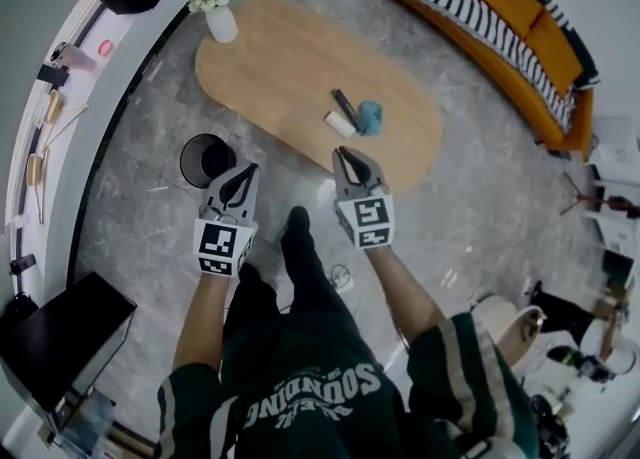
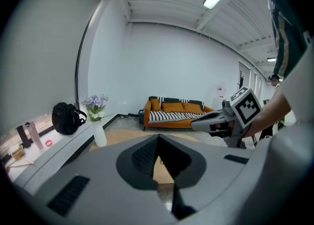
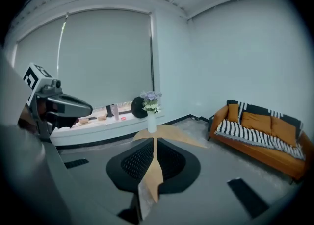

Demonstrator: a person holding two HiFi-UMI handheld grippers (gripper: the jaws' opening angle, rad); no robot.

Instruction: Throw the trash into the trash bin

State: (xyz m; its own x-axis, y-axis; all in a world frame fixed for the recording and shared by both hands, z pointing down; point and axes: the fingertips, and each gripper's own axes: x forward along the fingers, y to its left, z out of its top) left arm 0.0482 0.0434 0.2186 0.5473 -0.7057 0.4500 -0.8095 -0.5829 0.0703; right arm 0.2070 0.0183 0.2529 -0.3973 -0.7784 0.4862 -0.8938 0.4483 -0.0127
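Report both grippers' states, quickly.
Left gripper: closed, nothing between its jaws.
Right gripper: closed, nothing between its jaws.

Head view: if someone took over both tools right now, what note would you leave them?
Left tool: shut, empty. Right tool: shut, empty.
Trash lies together on the wooden table, near its closer edge, just ahead of the right tool: blue wad, pale roll, dark stick.
Trash bin: on the floor beside the table, ahead of the left tool.
Done: nothing picked up yet.
Left: grasp each piece and drop it in the bin.
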